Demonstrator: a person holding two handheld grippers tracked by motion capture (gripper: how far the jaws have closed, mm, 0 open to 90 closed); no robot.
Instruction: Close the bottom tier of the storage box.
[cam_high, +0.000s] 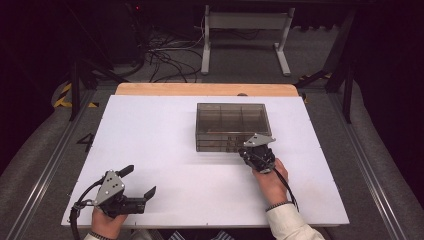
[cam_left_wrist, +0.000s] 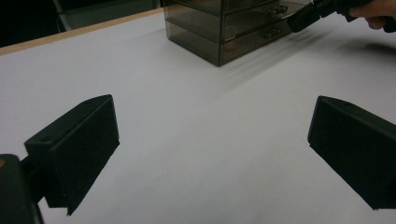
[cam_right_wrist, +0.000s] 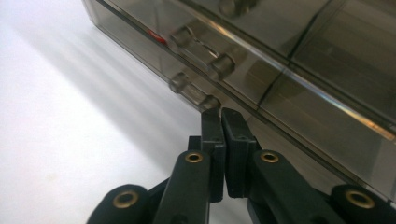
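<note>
Smoky clear plastic made up the small drawer chest (cam_high: 231, 125), which stood on the white table (cam_high: 150, 150) directly ahead of the right gripper (cam_high: 248, 150), its front touching or nearly touching the jaw tips. That gripper's jaws were pressed together with nothing between them, their tips just below the lower drawer handle (cam_right_wrist: 194, 93). A second handle (cam_right_wrist: 201, 51) sat on the drawer above it. Each handle was a short clear bar held off the drawer front on two round posts, and something red (cam_right_wrist: 156, 37) showed faintly behind the plastic beside the upper one.

The chest was judged light and stiff, with hard, glossy walls that would slip under a pinch and might crack if squeezed hard. Being light, it would likely slide across the smooth table when a drawer was pulled, unless steadied. The bar handles looked like the best place to grip, across the bar between its posts.

Well away from the chest, the left gripper (cam_high: 139, 182) rested low over the table with its jaws spread wide and empty.
</note>
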